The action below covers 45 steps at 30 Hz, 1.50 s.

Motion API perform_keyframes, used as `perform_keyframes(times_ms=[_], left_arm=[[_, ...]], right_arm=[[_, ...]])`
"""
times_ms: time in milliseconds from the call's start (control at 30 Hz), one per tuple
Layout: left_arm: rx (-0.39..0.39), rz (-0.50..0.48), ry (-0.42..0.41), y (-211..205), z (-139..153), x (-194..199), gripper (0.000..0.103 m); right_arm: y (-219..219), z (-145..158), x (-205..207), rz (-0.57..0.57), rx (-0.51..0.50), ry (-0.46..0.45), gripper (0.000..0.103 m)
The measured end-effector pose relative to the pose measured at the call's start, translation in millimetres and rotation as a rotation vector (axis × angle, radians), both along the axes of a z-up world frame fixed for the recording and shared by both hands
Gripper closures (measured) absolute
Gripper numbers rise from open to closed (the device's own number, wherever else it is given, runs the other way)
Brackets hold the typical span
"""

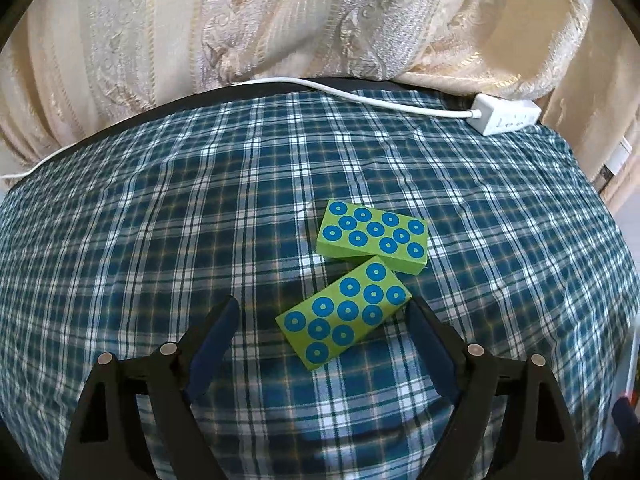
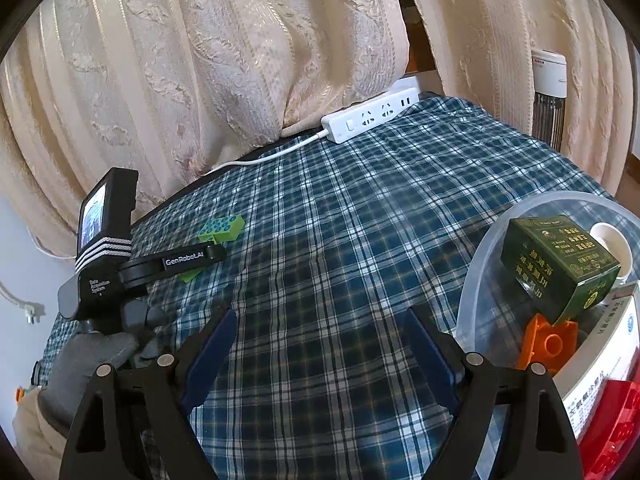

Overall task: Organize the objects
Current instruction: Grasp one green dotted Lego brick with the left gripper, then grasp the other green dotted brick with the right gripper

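Both black grippers with blue pads sit right up front. Left gripper (image 1: 322, 310) has its jaws spread wide, with the nearer green rectangular block with blue ring dots (image 1: 344, 316) lying loose on the blue-and-white plaid cloth (image 1: 160, 200) between the fingertips, pads not pressing it. Second matching green dotted block (image 1: 372, 236) lies just behind, corner touching the first. Right gripper (image 2: 316, 320) is also released, nothing between its fingers, hovering over bare plaid. Beside it on the right, a clear plastic bowl (image 2: 480, 248) holds a dark green printed box (image 2: 560, 264) and an orange plastic brick (image 2: 548, 340). White power strip (image 2: 368, 120) sits at the far edge by the cream curtain (image 2: 200, 60).
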<state>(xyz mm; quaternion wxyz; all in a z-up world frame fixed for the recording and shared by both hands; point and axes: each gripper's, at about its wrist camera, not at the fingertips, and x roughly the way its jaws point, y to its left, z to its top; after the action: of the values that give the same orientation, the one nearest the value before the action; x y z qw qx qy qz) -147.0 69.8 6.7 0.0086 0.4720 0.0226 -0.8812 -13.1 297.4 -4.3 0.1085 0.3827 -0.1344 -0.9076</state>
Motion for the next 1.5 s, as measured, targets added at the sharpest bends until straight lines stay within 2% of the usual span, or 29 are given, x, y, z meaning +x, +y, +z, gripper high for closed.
perform_keyframes(times_ms=[167, 433, 500, 767, 1000, 1267, 1500], left_arm=[[-0.013, -0.040, 0.015, -3, -1, 3, 0.021], [-0.017, -0.115, 0.047, 8, 5, 10, 0.069], [-0.022, -0.125, 0.045, 9, 6, 13, 0.073], [-0.021, -0.100, 0.067, -6, 18, 26, 0.073], [-0.007, -0.069, 0.077, -26, 27, 44, 0.073], [0.009, -0.042, 0.102, -51, 40, 74, 0.073], [0.034, -0.010, 0.112, -71, 42, 92, 0.073]], right_arm=[[-2, 0, 0, 0.002, 0.002, -0.003, 0.015], [-4, 2, 2, -0.001, 0.011, -0.001, 0.015], [-4, 3, 3, -0.003, 0.013, 0.000, 0.015], [-9, 8, -1, 0.008, 0.001, -0.004, 0.015], [-32, 12, -11, 0.052, 0.024, 0.001, 0.015], [-69, 16, -39, 0.105, 0.040, -0.012, 0.015], [-101, 6, -76, 0.118, 0.067, -0.048, 0.015]])
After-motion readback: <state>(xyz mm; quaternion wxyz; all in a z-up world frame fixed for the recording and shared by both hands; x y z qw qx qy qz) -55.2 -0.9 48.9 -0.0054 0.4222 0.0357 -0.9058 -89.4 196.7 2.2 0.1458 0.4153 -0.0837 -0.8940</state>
